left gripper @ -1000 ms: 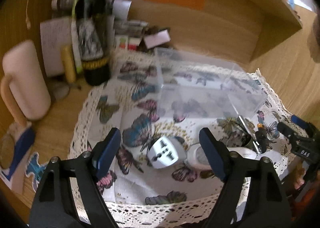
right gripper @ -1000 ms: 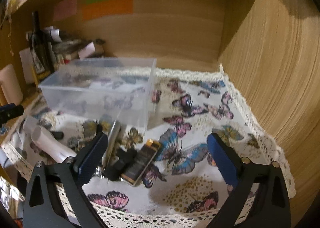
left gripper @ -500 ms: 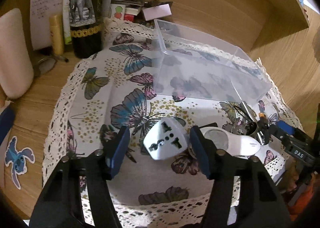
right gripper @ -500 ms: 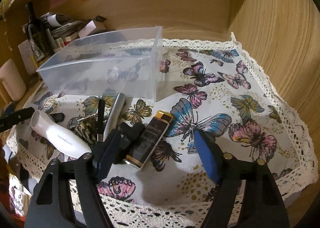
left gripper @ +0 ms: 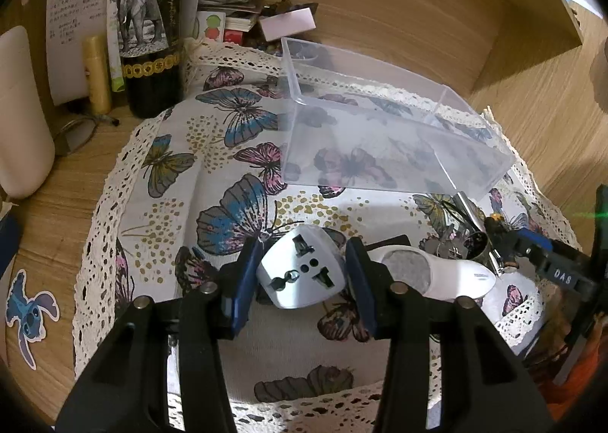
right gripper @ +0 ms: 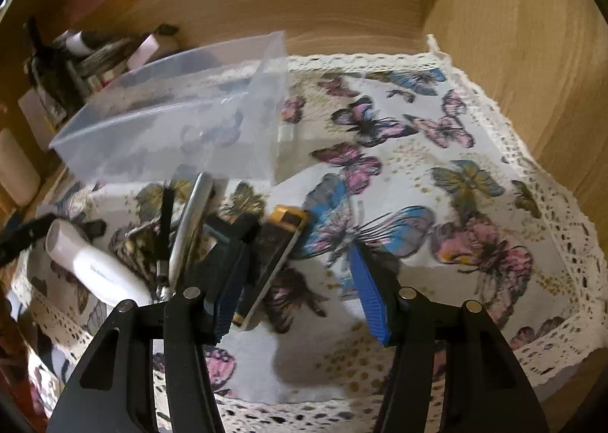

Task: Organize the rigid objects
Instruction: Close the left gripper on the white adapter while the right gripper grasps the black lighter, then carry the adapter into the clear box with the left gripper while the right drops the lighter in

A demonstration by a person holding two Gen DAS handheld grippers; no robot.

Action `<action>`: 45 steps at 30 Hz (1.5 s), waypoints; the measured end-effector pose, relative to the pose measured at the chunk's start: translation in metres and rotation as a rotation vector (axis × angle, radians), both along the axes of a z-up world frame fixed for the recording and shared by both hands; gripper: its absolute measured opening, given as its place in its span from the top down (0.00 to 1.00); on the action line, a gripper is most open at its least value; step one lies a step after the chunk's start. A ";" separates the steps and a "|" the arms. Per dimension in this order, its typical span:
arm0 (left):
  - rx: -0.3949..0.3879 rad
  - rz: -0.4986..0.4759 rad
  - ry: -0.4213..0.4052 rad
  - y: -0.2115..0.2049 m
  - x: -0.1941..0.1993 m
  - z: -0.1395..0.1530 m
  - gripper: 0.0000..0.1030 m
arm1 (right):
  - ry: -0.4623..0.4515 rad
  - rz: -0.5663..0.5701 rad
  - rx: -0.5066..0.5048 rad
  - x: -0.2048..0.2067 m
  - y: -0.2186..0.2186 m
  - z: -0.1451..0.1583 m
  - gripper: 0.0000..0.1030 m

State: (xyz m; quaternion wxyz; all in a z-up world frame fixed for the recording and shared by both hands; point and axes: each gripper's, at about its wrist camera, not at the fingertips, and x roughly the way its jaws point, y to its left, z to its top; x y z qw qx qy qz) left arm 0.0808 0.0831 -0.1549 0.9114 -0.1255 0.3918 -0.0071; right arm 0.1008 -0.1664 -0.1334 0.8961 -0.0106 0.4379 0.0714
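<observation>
- Left wrist view: the left tongs (left gripper: pixel 302 275) have just been closing. The white plastic plug adapter (left gripper: pixel 302 273) sits between the blue pads on the butterfly cloth (left gripper: pixel 171 167). Both pads look like they touch its sides.
- Just right of it lies a white plastic handheld gadget (left gripper: pixel 437 273).
- The clear plastic box (left gripper: pixel 380 136) stands farther back.
- The dark glass bottle (left gripper: pixel 150 34) has an elephant label. Its words are too small to read.
- Right wrist view: the right tongs (right gripper: pixel 298 288) have also been closing. They are half open. The flat black and gold case (right gripper: pixel 271 254) lies by the left pad, with a gap to the right pad.
</observation>
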 end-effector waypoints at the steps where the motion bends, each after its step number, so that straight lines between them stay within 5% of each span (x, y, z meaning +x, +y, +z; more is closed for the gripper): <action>1: 0.005 0.003 -0.001 0.000 0.000 0.000 0.55 | 0.004 0.011 0.000 0.000 0.003 -0.001 0.50; 5: 0.032 0.018 -0.011 0.003 -0.004 0.002 0.56 | 0.003 0.027 -0.052 0.002 0.014 -0.008 0.59; 7: 0.031 0.024 -0.014 0.004 -0.005 0.002 0.56 | -0.002 0.021 -0.065 0.002 0.013 -0.008 0.75; 9: 0.028 0.030 -0.022 0.007 -0.007 0.005 0.60 | -0.003 0.008 -0.055 0.003 0.008 -0.008 0.79; 30: 0.075 0.022 -0.174 -0.007 -0.014 0.053 0.64 | -0.244 0.076 0.049 0.005 0.014 0.061 0.79; 45: 0.123 -0.014 -0.311 -0.024 0.039 0.113 0.64 | -0.388 0.175 0.076 0.044 0.040 0.112 0.79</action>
